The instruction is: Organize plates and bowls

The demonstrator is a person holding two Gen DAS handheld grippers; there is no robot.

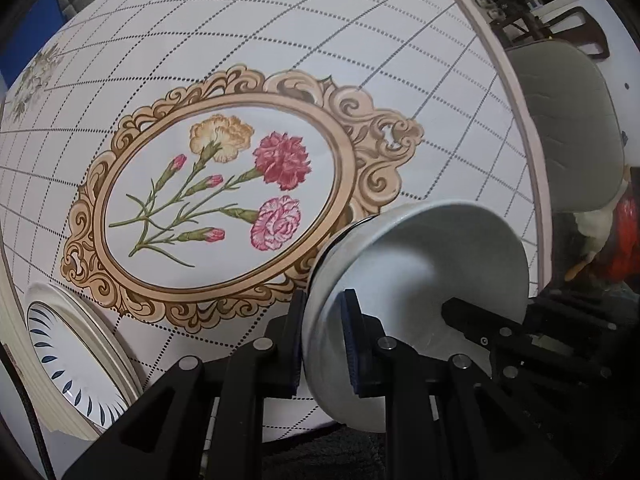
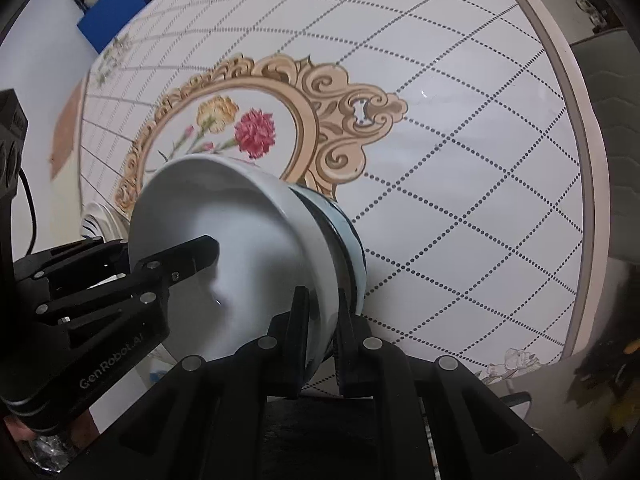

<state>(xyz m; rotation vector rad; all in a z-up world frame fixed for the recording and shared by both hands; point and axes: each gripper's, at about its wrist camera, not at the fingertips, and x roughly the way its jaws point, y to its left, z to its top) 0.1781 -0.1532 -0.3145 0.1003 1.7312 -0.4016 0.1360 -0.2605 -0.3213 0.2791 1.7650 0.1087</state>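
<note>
Both grippers are clamped on the white bowl's (image 1: 420,280) rim, left gripper (image 1: 322,344) and right gripper (image 2: 322,340) on opposite sides. It's nested in a dark-rimmed bowl (image 2: 348,248). A stack of plates (image 1: 76,360) sits beside it on the floral tabletop (image 1: 400,60).

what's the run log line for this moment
left tongs: shut on white bowl rim | right tongs: shut on same rim | bowl stacked on another | plates left

Bowl (image 1: 420,280) nested on a second bowl (image 2: 344,240) on the table (image 1: 400,80); plates (image 1: 72,360) stacked to its left.
</note>
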